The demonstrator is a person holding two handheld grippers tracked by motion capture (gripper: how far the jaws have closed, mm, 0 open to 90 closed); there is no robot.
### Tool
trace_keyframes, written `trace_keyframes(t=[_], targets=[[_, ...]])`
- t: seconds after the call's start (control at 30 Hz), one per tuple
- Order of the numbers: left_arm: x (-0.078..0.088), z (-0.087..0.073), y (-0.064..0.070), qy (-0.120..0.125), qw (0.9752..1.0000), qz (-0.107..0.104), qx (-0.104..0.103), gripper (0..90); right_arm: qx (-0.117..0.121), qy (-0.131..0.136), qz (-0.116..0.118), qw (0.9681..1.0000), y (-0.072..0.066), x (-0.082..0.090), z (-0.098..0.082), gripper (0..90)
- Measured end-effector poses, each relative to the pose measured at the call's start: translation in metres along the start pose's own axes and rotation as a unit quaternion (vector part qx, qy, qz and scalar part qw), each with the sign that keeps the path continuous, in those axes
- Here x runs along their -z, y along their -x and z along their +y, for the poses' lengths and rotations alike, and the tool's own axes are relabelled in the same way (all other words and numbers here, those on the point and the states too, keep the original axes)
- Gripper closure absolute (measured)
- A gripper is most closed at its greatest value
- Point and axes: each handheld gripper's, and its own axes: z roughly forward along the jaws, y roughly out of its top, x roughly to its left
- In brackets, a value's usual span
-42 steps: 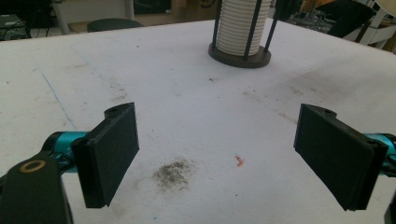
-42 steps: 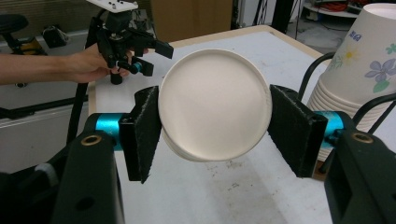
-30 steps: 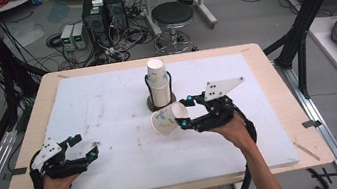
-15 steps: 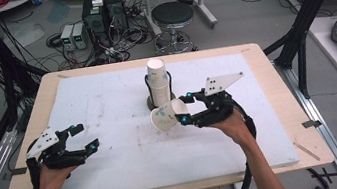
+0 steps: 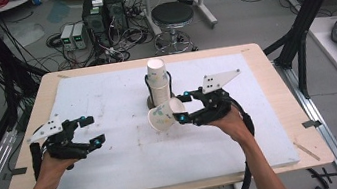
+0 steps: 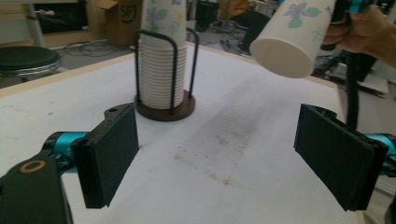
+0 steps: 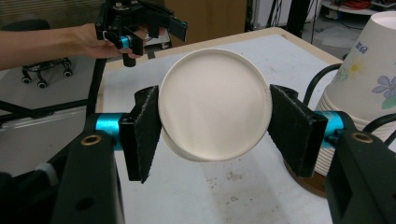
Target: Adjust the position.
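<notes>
A stack of flowered paper cups (image 5: 158, 80) stands upside down in a black wire holder (image 5: 147, 86) on a brown base at the back middle of the white mat (image 5: 129, 151). My right gripper (image 5: 181, 106) is shut on a single paper cup (image 5: 164, 114), held on its side above the mat just in front of the stack; its bottom faces the right gripper view (image 7: 215, 105). My left gripper (image 5: 92, 131) hovers open and holds nothing over the mat's left part. In the left gripper view the stack (image 6: 162, 70) stands ahead and the held cup (image 6: 294, 37) hangs at upper right.
The wooden table (image 5: 275, 78) ends close around the mat. Behind it on the floor stand a round stool (image 5: 172, 15), power units and tangled cables (image 5: 107, 33). Black frame posts rise at both sides.
My left gripper has risen off the mat and moved a little toward the centre, jaws still open. The right gripper with the cup has hardly moved.
</notes>
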Motion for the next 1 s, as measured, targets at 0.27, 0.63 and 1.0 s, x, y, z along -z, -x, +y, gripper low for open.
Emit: trace_keyframes(t=[0.27, 0.63, 1.0], targets=[[-0.017, 0.016, 0.003, -0.007, 0.9982, -0.058, -0.011, 13.9, 0.003, 0.001, 0.011, 0.9999, 0.000, -0.002, 0.001, 37.8], [-0.040, 0.024, 0.011, -0.010, 0.9943, -0.104, -0.018, 13.9, 0.003, 0.008, 0.029, 0.9995, -0.003, -0.004, 0.005, 37.8], [-0.067, 0.035, 0.022, -0.007, 0.9883, -0.151, -0.025, 13.9, 0.009, 0.009, 0.043, 0.9990, -0.007, -0.009, 0.008, 37.8]])
